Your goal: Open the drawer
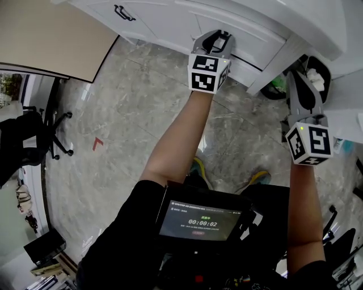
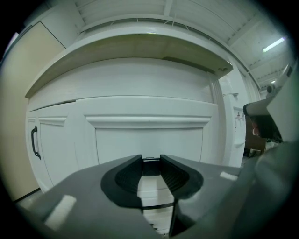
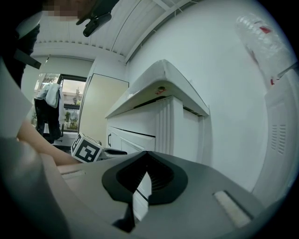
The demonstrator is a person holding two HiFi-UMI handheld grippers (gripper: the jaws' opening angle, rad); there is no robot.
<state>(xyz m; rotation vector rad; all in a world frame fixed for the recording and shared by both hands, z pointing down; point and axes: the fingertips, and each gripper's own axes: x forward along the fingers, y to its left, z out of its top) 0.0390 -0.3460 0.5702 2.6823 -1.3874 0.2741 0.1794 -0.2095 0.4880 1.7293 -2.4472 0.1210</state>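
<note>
A white drawer front (image 1: 249, 33) (image 2: 149, 140) sits under the cabinet's overhanging top (image 2: 140, 46). My left gripper (image 1: 218, 35) (image 2: 151, 161) is right against it, jaws closed on the drawer's small dark handle (image 2: 150, 168), which fills the gap at their tips. I cannot tell whether the drawer has moved out. My right gripper (image 1: 298, 78) (image 3: 147, 156) hangs to the right, beside the cabinet's fluted corner post (image 3: 166, 126), with its jaws meeting at the tips and nothing between them. In the right gripper view the left gripper's marker cube (image 3: 86, 149) shows at the left.
A cabinet door with a black handle (image 1: 125, 12) (image 2: 33, 142) lies left of the drawer. A black bin (image 1: 320, 71) holding white trash stands by the right gripper. An office chair (image 1: 51, 136) is at the far left on the marble floor (image 1: 130, 124), near a red mark (image 1: 97, 143).
</note>
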